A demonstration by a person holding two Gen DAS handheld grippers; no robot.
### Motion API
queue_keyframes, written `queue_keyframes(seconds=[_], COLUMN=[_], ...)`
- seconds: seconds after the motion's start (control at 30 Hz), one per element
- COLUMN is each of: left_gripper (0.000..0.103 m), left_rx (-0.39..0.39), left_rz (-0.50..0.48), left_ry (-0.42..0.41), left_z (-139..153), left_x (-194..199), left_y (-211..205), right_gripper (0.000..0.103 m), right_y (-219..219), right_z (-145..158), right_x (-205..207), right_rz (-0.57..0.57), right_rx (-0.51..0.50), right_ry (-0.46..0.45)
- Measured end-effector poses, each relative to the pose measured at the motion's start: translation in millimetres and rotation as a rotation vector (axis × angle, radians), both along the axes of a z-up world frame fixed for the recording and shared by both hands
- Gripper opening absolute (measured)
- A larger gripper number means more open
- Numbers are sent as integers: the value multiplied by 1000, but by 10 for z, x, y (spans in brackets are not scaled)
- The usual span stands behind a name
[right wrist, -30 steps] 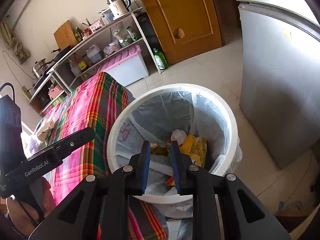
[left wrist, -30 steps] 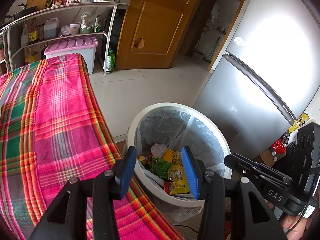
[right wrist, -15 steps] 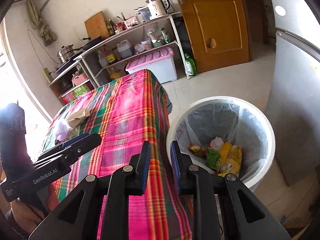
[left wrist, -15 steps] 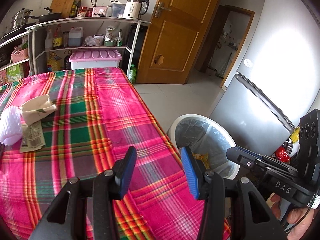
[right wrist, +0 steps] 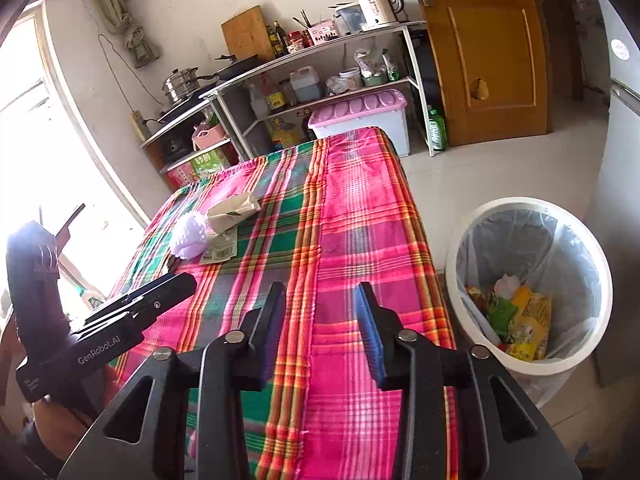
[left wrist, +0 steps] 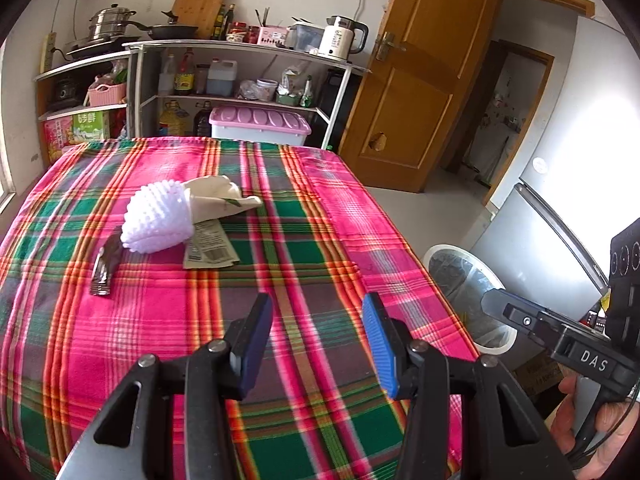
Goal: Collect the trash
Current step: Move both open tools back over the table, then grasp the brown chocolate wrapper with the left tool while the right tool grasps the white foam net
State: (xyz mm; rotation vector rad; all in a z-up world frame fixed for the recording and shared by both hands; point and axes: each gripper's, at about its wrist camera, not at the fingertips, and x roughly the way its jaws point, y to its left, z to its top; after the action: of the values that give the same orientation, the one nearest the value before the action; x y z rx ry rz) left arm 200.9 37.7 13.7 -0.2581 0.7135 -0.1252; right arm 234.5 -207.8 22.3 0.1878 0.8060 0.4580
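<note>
On the plaid tablecloth (left wrist: 312, 216) lie a white foam fruit net (left wrist: 158, 219), a crumpled beige paper bag (left wrist: 218, 199), a flat printed wrapper (left wrist: 210, 246) and a dark wrapper (left wrist: 105, 266). The same pile shows in the right wrist view: foam net (right wrist: 188, 236), paper bag (right wrist: 234, 212). My left gripper (left wrist: 318, 336) is open and empty over the near cloth, well short of the pile. My right gripper (right wrist: 320, 320) is empty, its jaws opening, above the table's near right part. The white bin (right wrist: 456, 296) with a clear liner holds several wrappers (right wrist: 516, 316).
The bin (left wrist: 434, 256) stands on the floor off the table's right edge, beside a grey fridge (left wrist: 532, 236). A shelf rack (left wrist: 240, 80) with pots, bottles and a kettle, and a pink-lidded box (left wrist: 260, 122), stand beyond the table's far end. A wooden door (left wrist: 420, 80) is open.
Both grippers swung away from above the bin, leftward over the table, so the trash pile came into view. The right gripper's jaws, nearly together before, have spread apart.
</note>
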Motion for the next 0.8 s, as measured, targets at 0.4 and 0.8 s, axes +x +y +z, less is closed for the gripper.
queue_keyframes(seconds=[0.4, 0.8], left_gripper=[49, 49], left_rx=[1, 46], left_rz=[149, 250], left_ry=[15, 67], left_z=[-110, -347], left_x=[-102, 223], left_y=[731, 1332], right_gripper=[41, 41], right_y=[520, 1058], right_z=[-55, -219], right_x=[107, 430], right_rz=[101, 168], right_rx=[-21, -37], right_ry=[18, 43])
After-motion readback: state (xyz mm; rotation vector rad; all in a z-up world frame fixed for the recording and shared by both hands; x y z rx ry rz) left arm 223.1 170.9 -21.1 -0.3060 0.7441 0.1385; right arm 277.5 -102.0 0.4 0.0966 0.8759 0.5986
